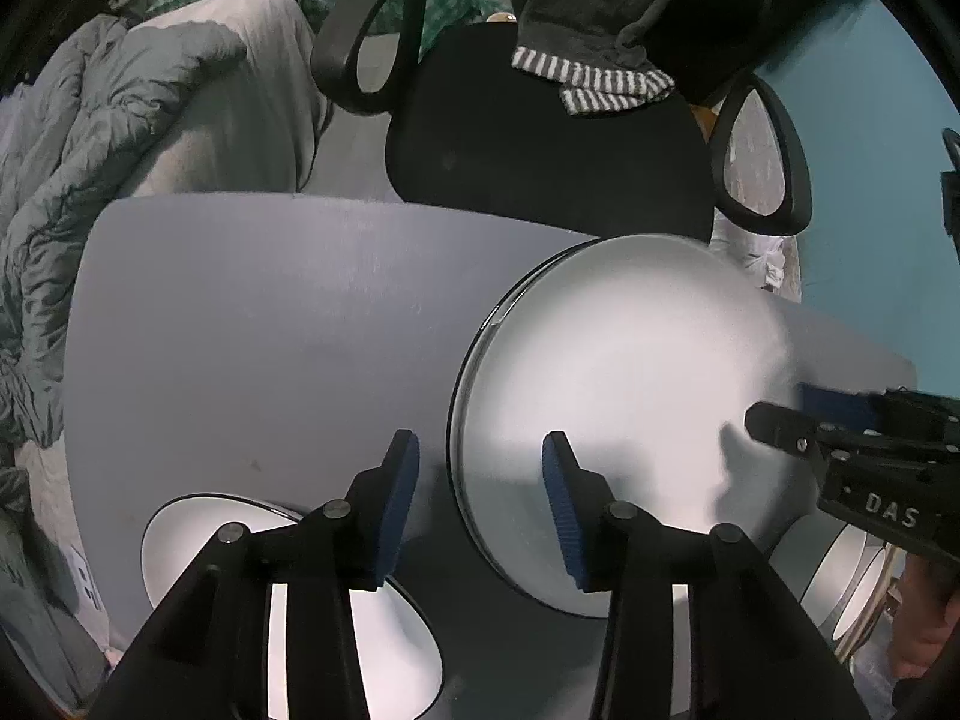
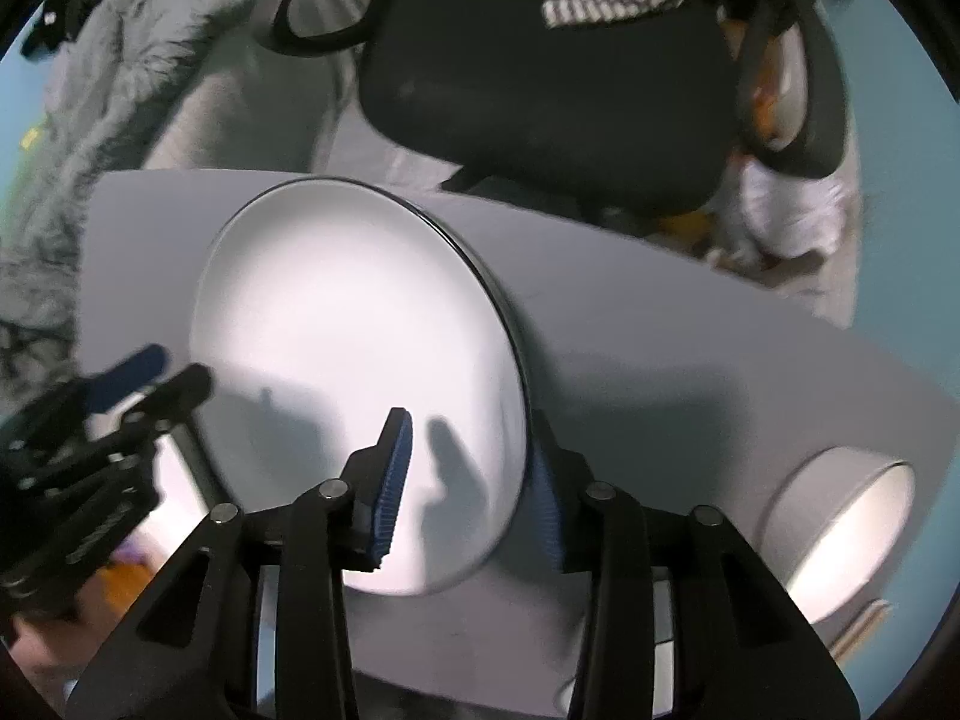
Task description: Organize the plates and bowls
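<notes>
Plate (image 2: 360,372) rim between right gripper (image 2: 474,492) fingers (image 2: 393,480)

White plate (image 1: 612,372), grey table (image 1: 252,324), black chair (image 1: 528,150), blue-padded tongs (image 1: 480,504).

Parted left tongs (image 1: 480,504) astride plate (image 1: 624,360) rim

large white plate (image 1: 612,372) flat on table | smaller white plate (image 1: 180,546) near-left | white bowl (image 2: 840,534) right
</notes>
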A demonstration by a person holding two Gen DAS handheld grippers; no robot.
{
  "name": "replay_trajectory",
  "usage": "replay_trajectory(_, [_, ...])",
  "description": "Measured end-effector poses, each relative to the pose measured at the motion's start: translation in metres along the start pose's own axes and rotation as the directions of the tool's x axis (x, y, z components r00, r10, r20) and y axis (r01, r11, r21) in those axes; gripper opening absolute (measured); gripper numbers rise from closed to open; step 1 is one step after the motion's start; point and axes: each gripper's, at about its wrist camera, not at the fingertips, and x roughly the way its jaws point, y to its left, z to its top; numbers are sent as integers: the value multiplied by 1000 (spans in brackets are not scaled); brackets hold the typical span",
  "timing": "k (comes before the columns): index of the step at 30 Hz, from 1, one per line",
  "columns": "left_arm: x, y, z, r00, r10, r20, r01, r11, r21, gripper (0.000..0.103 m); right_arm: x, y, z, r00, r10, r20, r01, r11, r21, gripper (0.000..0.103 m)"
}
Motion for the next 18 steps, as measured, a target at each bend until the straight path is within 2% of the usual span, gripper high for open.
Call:
replay_trajectory(1, [-1,-1,-1,1000,-5,-1,5,1000,2,43,-2,0,0,1000,-10,8,10,1000,-6,42])
replay_trajectory(4, [-3,-3,-4,1000,-13,1,13,1000,9,43,-4,-1,1,999,32,3,-32,999,2,43])
replay_trajectory(9, [-16,-3,-11,999,-9,31,9,1000,2,44,-21,5,-3,997,-29,66,30,999,-18,43])
replay_trajectory(12, [-27,-1,-16,999,-5,42,5,1000,-4,48,-37,9,-8,991,-61,119,66,997,-34,45])
replay_trajectory(18, [-59,3,-30,996,-24,90,24,1000,-1,53,-62,17,-19,979,-62,196,70,997,-35,52])
